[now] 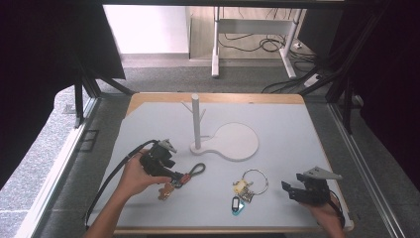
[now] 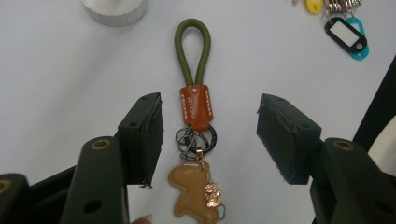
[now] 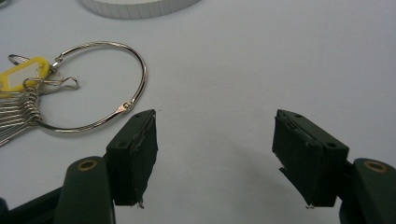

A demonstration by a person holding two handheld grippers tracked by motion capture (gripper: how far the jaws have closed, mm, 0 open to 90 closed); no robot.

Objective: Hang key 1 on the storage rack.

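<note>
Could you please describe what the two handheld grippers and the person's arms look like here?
Both the left gripper and right gripper are black, each topped by a grey three-cornered plate, with blocky black fingers on arms showing brass-ringed holes. A black cable trails from the left one. The forearms are bare, no sleeves.

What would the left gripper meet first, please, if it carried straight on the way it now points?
Probably the keychain: its brown leather tab and green cord loop lie directly ahead of the open left gripper, between the fingers. Height above the table is hard to judge.
</note>
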